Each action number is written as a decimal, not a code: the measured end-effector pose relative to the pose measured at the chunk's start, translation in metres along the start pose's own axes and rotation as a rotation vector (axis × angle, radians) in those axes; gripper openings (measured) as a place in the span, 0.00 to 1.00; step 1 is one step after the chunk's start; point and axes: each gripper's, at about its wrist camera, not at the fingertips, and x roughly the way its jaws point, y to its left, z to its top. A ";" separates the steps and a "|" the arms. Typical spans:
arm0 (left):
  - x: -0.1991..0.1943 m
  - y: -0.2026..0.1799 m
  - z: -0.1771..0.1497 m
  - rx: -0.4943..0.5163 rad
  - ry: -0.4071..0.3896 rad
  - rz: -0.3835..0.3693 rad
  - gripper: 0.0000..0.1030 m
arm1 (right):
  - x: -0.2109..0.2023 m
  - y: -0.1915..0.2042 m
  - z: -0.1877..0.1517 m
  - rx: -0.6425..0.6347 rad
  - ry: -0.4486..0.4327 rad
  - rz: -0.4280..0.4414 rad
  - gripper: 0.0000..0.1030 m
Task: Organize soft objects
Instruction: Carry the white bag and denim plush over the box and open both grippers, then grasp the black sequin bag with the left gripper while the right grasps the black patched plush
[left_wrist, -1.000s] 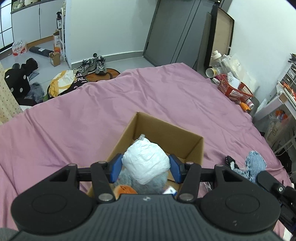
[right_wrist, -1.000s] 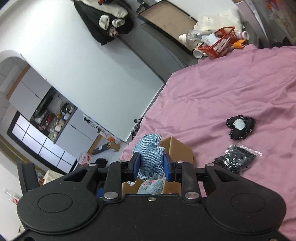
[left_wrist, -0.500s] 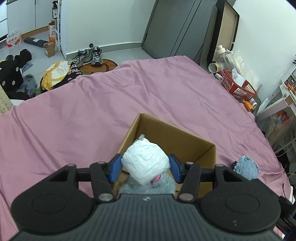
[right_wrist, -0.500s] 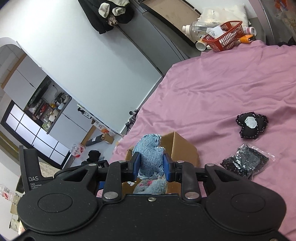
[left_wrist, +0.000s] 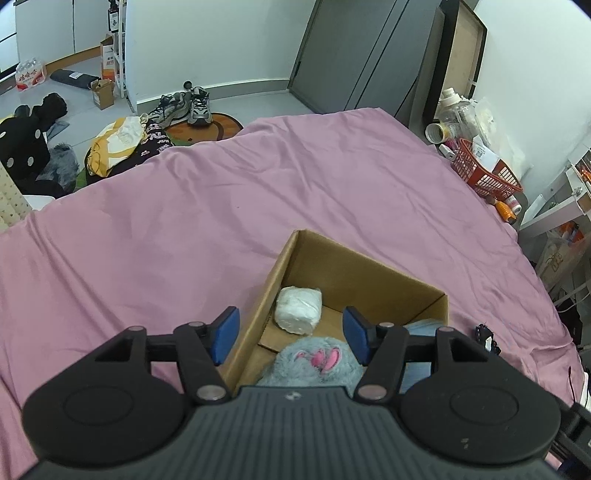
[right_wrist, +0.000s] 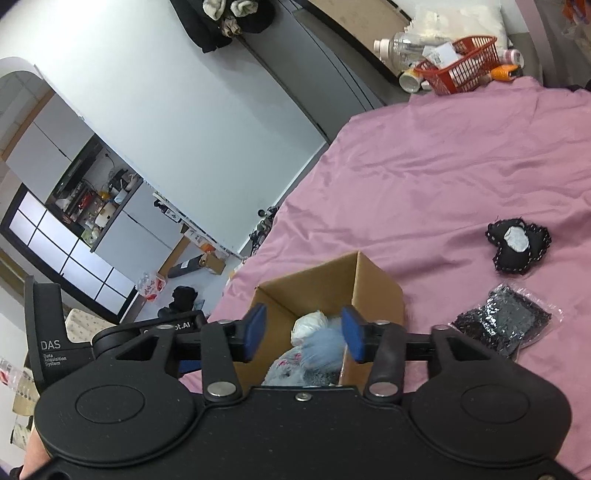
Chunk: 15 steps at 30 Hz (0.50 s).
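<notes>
1. Step in hand: release into the cardboard box (left_wrist: 354, 273). Both tongs stand over it with the items just let go.
2. Left gripper (left_wrist: 291, 332): jaws have just been opening and stand about half open, nothing between the pads. The white bundle (left_wrist: 298, 309) lies on the box floor at the 10 o'clock corner, clear of both fingers.
3. Right gripper (right_wrist: 301, 334): jaws have just been opening, part open, gripping nothing. A blurred blue cloth (right_wrist: 325, 345) shows between and below them inside the box; it appears to be dropping, though the blur leaves this uncertain.
4. A grey plush toy (left_wrist: 317, 363) with pink markings fills the near end of the box, at 6 o'clock from the white bundle.
5. Outstanding on the pink bedspread (right_wrist: 443, 166): a black heart-shaped cushion (right_wrist: 517, 245) at 2 o'clock from the box, and a dark bagged item (right_wrist: 506, 323) at 3 o'clock.
6. Next move, in my judgement: lift the right gripper clear and carry it over to one of these two, jaws widened further for the cushion.
7. Hidden: the box's near wall and most of the plush sit behind the gripper bodies; the bag's contents cannot be made out.
</notes>
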 end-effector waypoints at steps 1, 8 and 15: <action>-0.002 0.000 0.000 0.000 -0.002 0.001 0.58 | -0.002 0.000 0.000 -0.001 -0.005 -0.001 0.47; -0.019 -0.007 -0.003 0.021 -0.013 0.012 0.59 | -0.017 -0.014 0.006 0.060 -0.024 -0.044 0.52; -0.036 -0.022 -0.009 0.053 -0.036 0.028 0.63 | -0.042 -0.035 0.014 0.125 -0.033 -0.085 0.62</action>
